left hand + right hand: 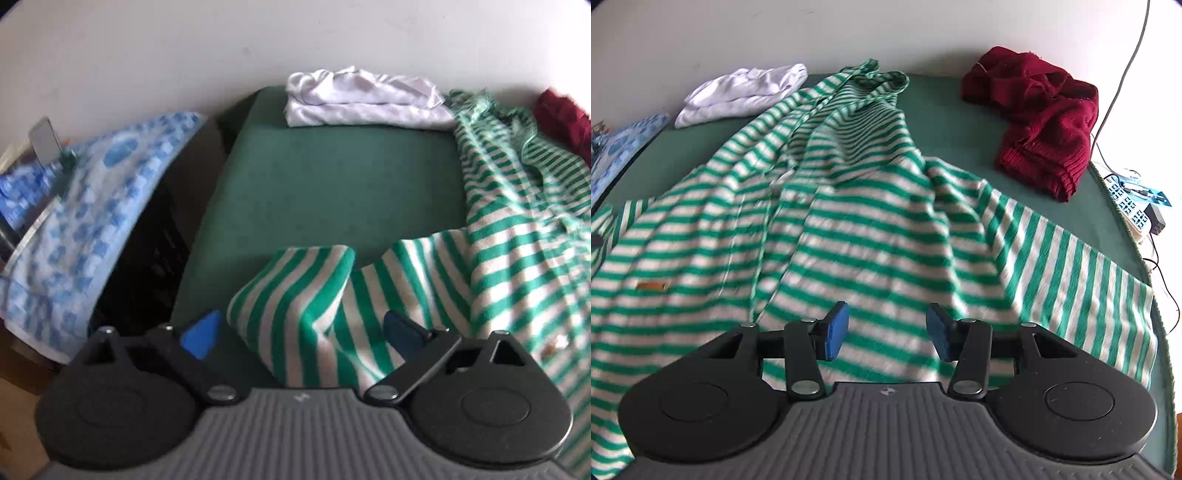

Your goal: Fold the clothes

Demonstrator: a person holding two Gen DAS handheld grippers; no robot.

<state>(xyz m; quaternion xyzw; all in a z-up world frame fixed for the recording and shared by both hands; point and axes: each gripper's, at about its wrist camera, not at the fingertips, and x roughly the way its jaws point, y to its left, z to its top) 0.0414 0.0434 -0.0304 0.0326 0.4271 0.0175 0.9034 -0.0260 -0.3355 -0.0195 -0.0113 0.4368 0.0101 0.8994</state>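
A green-and-white striped garment (849,221) lies spread and wrinkled on the green-covered table (953,122), its neckline toward the wall. In the left wrist view one striped sleeve (295,295) is bent over, with its cuff pointing away from me. My left gripper (301,332) is open wide, and that sleeve sits between its blue pads (201,334) without being pinched. My right gripper (886,332) is open too and hovers just above the garment's lower body, holding nothing. The right sleeve (1071,277) stretches out flat to the right.
A folded white garment (362,96) sits at the back by the wall. A maroon knitted sweater (1041,118) is bunched at the back right. A blue patterned towel (85,221) drapes over a dark crate left of the table. A power strip (1126,203) and cables lie beyond the right edge.
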